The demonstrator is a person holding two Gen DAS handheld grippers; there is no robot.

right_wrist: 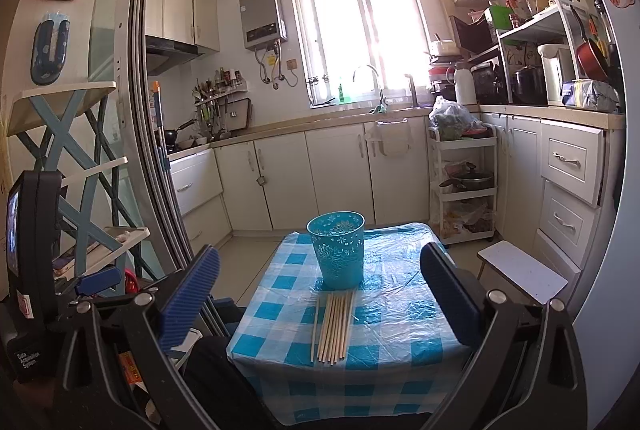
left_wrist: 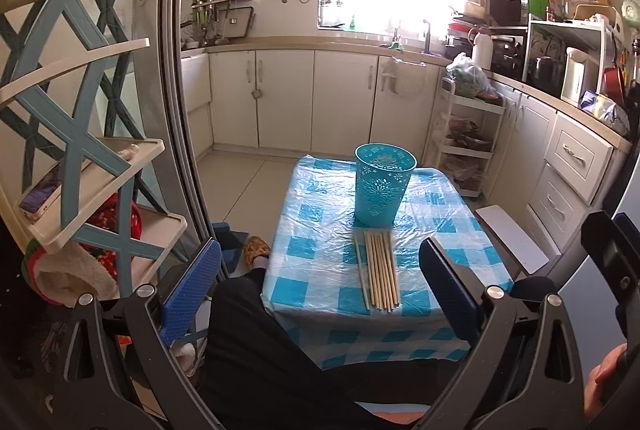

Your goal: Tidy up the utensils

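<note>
- Two sets of jaws stand wide apart and empty: the left gripper (left_wrist: 320,294) and the right gripper (right_wrist: 320,298), both held short of the chopsticks.
- Wooden chopsticks (left_wrist: 380,272) lie side by side in a flat row on the checked worktop (left_wrist: 320,258), one pale stick slightly off to their left.
- Just beyond the chopsticks' far ends stands the teal cup (left_wrist: 382,184), upright, its mouth open.
- Right of the chopsticks, off the worktop, sits a small white stool (right_wrist: 524,272).
</note>
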